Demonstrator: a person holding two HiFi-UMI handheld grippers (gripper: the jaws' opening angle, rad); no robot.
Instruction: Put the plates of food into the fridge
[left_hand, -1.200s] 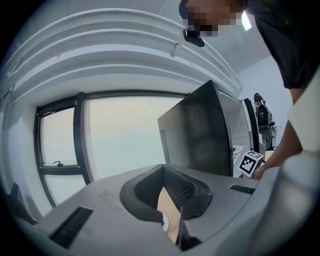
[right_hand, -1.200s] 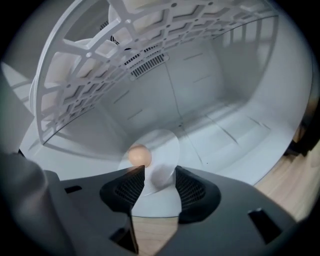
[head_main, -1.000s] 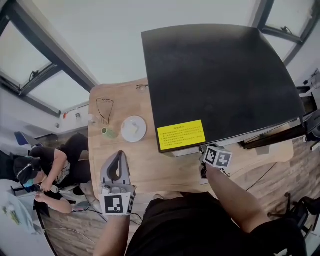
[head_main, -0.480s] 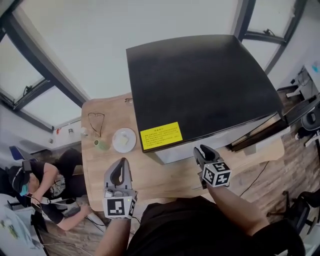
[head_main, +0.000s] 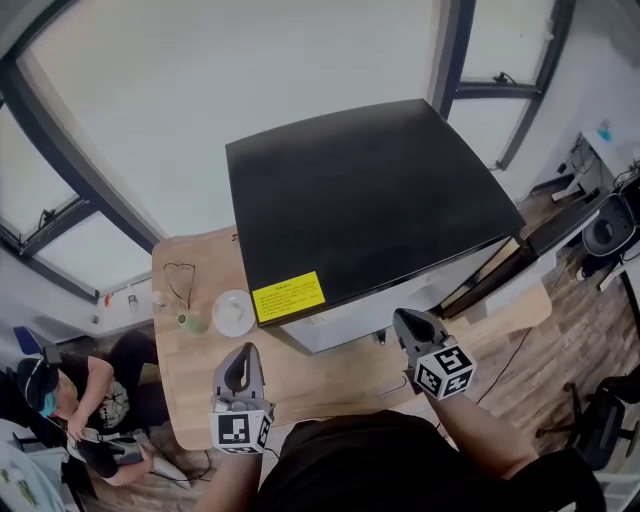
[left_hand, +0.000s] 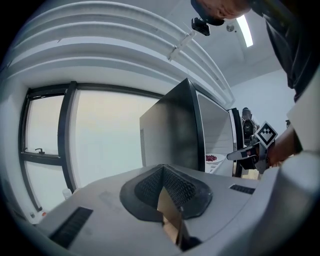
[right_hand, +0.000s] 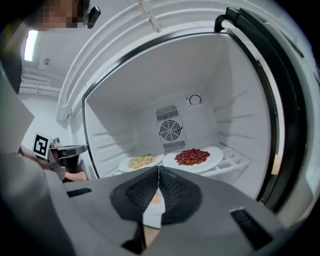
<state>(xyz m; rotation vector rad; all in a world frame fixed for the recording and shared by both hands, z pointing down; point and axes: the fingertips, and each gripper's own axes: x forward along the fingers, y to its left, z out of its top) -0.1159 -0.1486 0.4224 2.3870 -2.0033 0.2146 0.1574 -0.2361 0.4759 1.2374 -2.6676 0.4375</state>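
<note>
Only the right gripper (right_hand: 159, 170), jaws closing on nothing, sees inside the fridge (right_hand: 150, 85): two plates, a red-food plate (right_hand: 218, 155) and a pale-food plate (right_hand: 125, 165). The left gripper (left_hand: 162, 172) is closed and empty.

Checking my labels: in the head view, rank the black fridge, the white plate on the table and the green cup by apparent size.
1. Black fridge, largest by far, though its top sits nearer the camera.
2. White plate, second.
3. Green cup, smallest; it stands beside the plate, equally far.
</note>
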